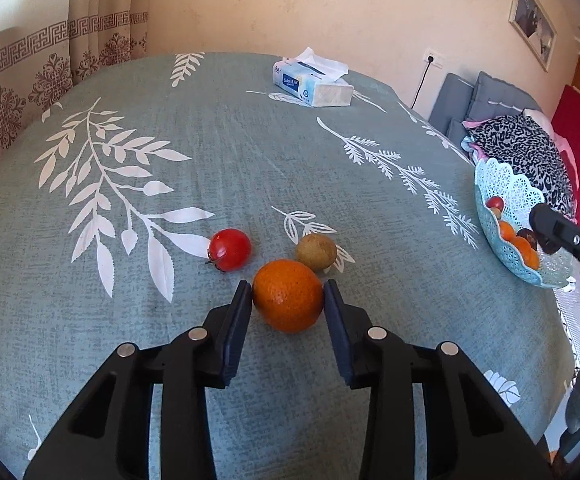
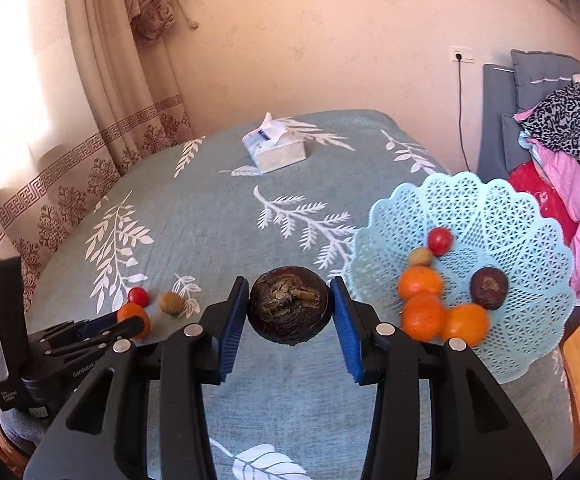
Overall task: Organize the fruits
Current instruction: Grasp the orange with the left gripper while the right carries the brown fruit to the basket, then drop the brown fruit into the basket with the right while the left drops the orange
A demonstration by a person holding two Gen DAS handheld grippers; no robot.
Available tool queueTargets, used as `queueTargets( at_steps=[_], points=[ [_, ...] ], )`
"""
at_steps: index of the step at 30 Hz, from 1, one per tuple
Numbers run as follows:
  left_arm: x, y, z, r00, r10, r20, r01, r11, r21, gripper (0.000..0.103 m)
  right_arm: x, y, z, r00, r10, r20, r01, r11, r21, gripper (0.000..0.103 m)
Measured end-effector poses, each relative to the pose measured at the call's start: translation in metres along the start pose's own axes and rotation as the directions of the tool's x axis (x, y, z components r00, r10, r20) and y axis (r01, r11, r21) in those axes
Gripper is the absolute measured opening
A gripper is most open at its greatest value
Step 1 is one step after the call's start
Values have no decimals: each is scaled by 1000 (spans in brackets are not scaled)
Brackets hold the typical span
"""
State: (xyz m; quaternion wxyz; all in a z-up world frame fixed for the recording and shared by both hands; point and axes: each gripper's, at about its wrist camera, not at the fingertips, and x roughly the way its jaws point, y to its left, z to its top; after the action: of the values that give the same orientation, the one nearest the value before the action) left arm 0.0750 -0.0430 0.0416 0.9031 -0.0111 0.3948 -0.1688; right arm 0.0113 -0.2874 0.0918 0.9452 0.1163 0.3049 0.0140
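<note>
My left gripper (image 1: pixel 287 292) is shut on an orange (image 1: pixel 288 295) that rests on the tablecloth. A red tomato (image 1: pixel 229 249) lies just to its left and a brown-green kiwi (image 1: pixel 316 251) just behind it. My right gripper (image 2: pixel 289 306) is shut on a dark brown round fruit (image 2: pixel 288 305) and holds it above the table, left of the light blue lattice basket (image 2: pixel 502 216). The basket holds three oranges (image 2: pixel 424 316), a small tomato (image 2: pixel 440 241), a walnut (image 2: pixel 420 257) and another dark fruit (image 2: pixel 489 287). The left gripper also shows in the right wrist view (image 2: pixel 129 322).
A tissue box (image 1: pixel 312 80) lies at the far side of the table (image 1: pixel 209 152). Curtains hang at the left. A sofa with piled clothes (image 1: pixel 526 148) stands past the table's right edge, behind the basket (image 1: pixel 502 200).
</note>
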Motion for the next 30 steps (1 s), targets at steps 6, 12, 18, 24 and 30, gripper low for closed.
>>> queueTargets(
  at_steps=[6,12,18,24,30],
  points=[
    [-15,-13,4,999,-11,32,10,999,33,37,-19,-49,12,994,-98,50,93,992,90,43],
    [-25,-30,10,998,-30,55,26,997,69,37,-29,-95,6,988,-152,37,143,974,173,43],
    [-26,-48,16,997,-51,59,45,994,101,37,-28,-126,-8,989,-148,-3,144,957,251,43],
    [-23,-66,21,996,-70,54,62,989,135,37,-29,-137,-14,987,-162,-15,160,946,282,44],
    [-20,-90,31,993,-106,48,95,979,180,37,-46,-149,-11,981,-192,39,169,931,323,51]
  ],
)
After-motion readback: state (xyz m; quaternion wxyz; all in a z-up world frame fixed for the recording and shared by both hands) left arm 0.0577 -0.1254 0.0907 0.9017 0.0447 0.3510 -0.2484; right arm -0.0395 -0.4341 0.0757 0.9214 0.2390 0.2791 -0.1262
